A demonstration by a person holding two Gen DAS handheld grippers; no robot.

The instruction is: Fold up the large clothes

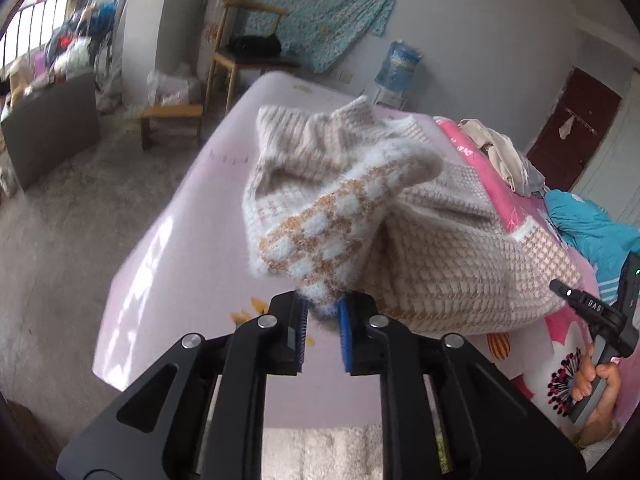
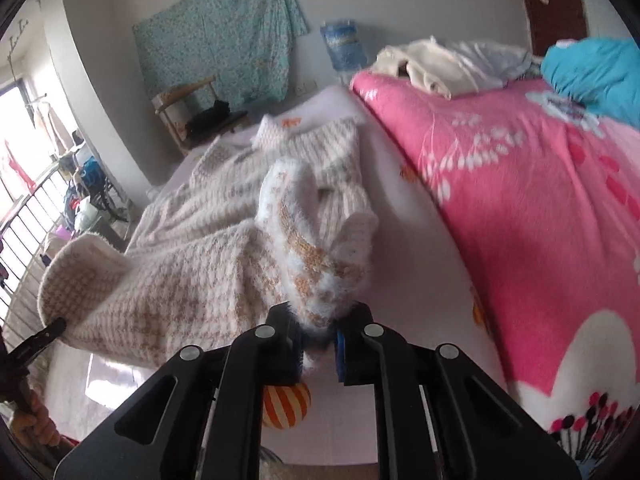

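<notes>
A fluffy beige-and-white knitted sweater (image 1: 460,236) lies on the bed, its near edge lifted off the pale pink sheet (image 1: 192,216). My left gripper (image 1: 323,312) is shut on a fuzzy corner of that sweater's hem, which bunches up in front of the pads. In the right wrist view the same sweater (image 2: 188,248) stretches to the left, and my right gripper (image 2: 318,334) is shut on its other fuzzy corner. The right gripper's tip (image 1: 568,292) shows at the left view's right edge, held by a hand (image 1: 596,376). The left gripper's tip (image 2: 52,330) appears at the far left, against the sweater's lifted edge.
A pink flowered blanket (image 2: 520,200) covers the bed's right side, with cream and grey clothes (image 2: 440,64) and a blue garment (image 2: 596,76) piled at its far end. Wooden chairs (image 1: 248,60) and a water bottle (image 1: 396,66) stand beyond the bed. Concrete floor (image 1: 68,216) lies left.
</notes>
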